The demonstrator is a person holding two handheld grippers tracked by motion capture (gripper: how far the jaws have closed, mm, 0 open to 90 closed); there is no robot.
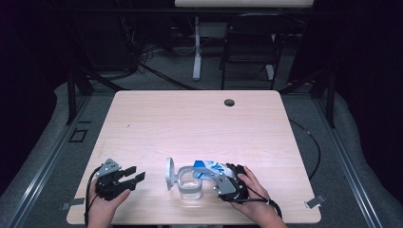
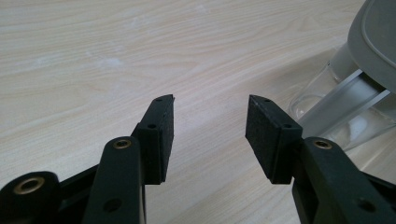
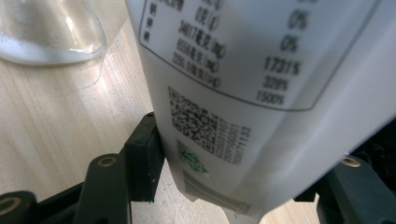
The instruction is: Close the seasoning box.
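Right gripper (image 1: 219, 176) tips a white and blue pouch (image 1: 209, 169) over a clear glass jar (image 1: 190, 186); left gripper (image 1: 130, 178) idles.

High view: the jar stands near the front edge of the pale wood desk (image 1: 199, 123), its grey lid (image 1: 169, 173) hinged up on the left; the pouch lies tilted over the jar mouth. Left fingers are spread, nothing between them. Dark room, a folding chair (image 1: 249, 45) and cables on the floor behind.
Left gripper view: fingers (image 2: 161, 135) released above bare woodgrain; the jar (image 2: 341, 116) sits off to one side, unsteadied. Risk, as I judge it: a nudge from the pouch could slide or tip the jar.
Right gripper view: fingers (image 3: 142, 158) clamped on the pouch (image 3: 261, 93), its printed label facing the camera. The soft pack may buckle or slip, spilling contents past the jar (image 3: 51, 32) onto the desk.
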